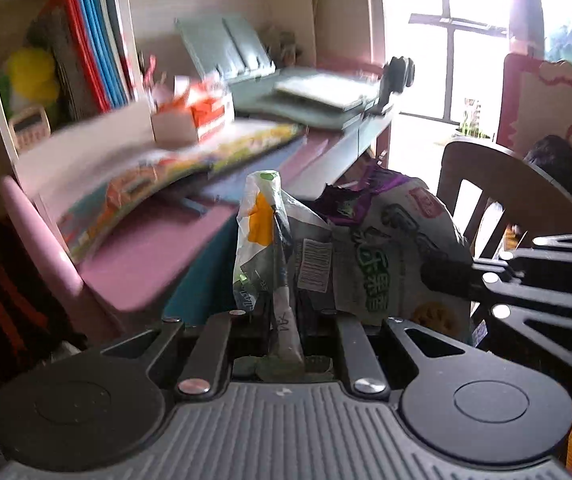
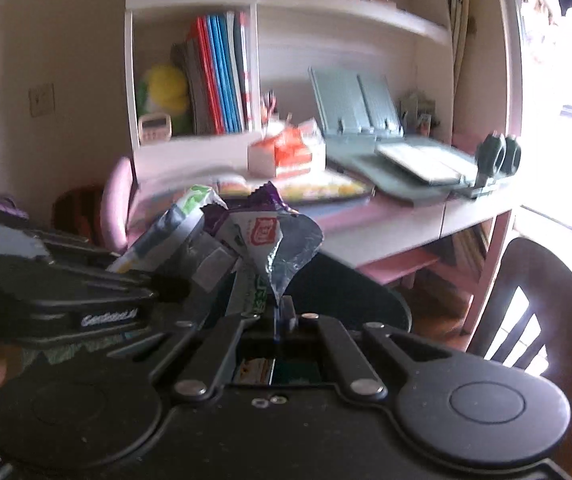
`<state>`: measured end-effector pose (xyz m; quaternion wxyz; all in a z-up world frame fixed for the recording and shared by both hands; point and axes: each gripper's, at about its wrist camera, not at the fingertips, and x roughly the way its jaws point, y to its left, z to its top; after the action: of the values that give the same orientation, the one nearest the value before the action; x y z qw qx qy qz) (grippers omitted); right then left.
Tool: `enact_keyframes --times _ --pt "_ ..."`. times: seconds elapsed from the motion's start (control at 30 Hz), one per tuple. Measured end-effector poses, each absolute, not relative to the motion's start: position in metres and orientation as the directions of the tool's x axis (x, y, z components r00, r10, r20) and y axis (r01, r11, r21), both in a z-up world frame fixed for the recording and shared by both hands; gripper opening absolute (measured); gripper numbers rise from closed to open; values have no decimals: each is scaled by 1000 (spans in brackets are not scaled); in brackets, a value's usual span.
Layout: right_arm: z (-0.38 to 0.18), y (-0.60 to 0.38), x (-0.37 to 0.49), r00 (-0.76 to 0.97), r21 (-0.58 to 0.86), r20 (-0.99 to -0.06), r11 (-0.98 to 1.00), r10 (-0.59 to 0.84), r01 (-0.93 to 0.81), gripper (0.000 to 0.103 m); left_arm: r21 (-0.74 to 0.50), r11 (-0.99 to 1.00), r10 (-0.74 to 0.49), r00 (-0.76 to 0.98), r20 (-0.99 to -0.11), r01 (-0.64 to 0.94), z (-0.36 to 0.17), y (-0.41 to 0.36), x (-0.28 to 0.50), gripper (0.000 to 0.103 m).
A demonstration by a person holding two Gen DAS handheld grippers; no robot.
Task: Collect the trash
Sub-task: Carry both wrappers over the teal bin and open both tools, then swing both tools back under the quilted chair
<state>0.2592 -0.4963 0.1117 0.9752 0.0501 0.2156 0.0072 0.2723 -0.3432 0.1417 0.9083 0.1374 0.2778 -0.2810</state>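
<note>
In the left wrist view my left gripper (image 1: 284, 320) is shut on a crumpled white snack wrapper (image 1: 260, 220) with orange and green print, which stands up between the pads. Just right of it hangs a bigger bag (image 1: 377, 248) with green lettering and a torn purple top. My right gripper (image 1: 445, 276) reaches in from the right and pinches that bag. In the right wrist view the right gripper (image 2: 284, 312) is shut on the bag's silver-lined edge (image 2: 286, 240). The left gripper (image 2: 170, 288) comes in from the left with its white wrapper (image 2: 174, 224).
A pink desk (image 1: 154, 264) carries a colourful book (image 1: 174, 176), an orange tissue box (image 2: 286, 152) and a grey book stand (image 2: 357, 100). Shelves of books (image 2: 218, 76) rise behind. A dark wooden chair (image 2: 533, 308) stands right. A dark round thing (image 2: 345, 292) lies below the wrappers.
</note>
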Motion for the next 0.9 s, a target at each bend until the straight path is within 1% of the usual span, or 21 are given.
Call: enact_keyframes --times 0.2,0.23,0.3,0.43,0.5,0.57,0.7,0.73,0.77,0.8,0.83,0.87,0.9 --pt "83 -493 274 857 84 -514 996 51 -9 1 81 803 -408 644 -647 590 115 -351 292 12" --pt "79 -492 276 848 88 -526 996 60 -15 5 76 801 -408 634 -657 594 113 -351 294 12" --pt "75 -490 278 837 85 -544 996 63 -20 9 67 800 -403 617 -676 596 107 -354 298 12" --pt "73 -488 278 830 79 -555 997 58 -17 16 74 793 -392 599 -698 605 100 -359 299 12" --pt "72 -488 277 826 76 -561 997 58 -19 21 76 789 -389 592 -706 610 98 -362 298 13" --pt "72 -488 276 825 71 -562 997 58 -22 26 77 787 -389 590 -707 612 98 -365 297 14" --pt "76 -489 272 824 68 -563 997 58 -24 30 73 783 -398 588 -704 618 101 -364 292 15" --pt "77 -489 271 825 68 -562 997 59 -25 32 75 782 -400 590 -701 619 103 -363 290 15" --pt "79 -490 269 827 67 -560 998 56 -23 37 77 782 -402 595 -695 619 105 -362 287 16" --pt "81 -490 268 830 65 -555 998 52 -19 40 79 783 -403 600 -692 617 108 -361 285 22" --pt "83 -491 265 834 65 -550 998 52 -20 42 78 787 -403 605 -687 612 110 -359 282 31" --pt "85 -491 263 836 66 -547 998 54 -22 44 75 791 -405 612 -679 607 113 -356 279 36" --pt "88 -491 260 838 66 -543 998 57 -25 44 74 794 -407 618 -673 604 116 -353 277 48"
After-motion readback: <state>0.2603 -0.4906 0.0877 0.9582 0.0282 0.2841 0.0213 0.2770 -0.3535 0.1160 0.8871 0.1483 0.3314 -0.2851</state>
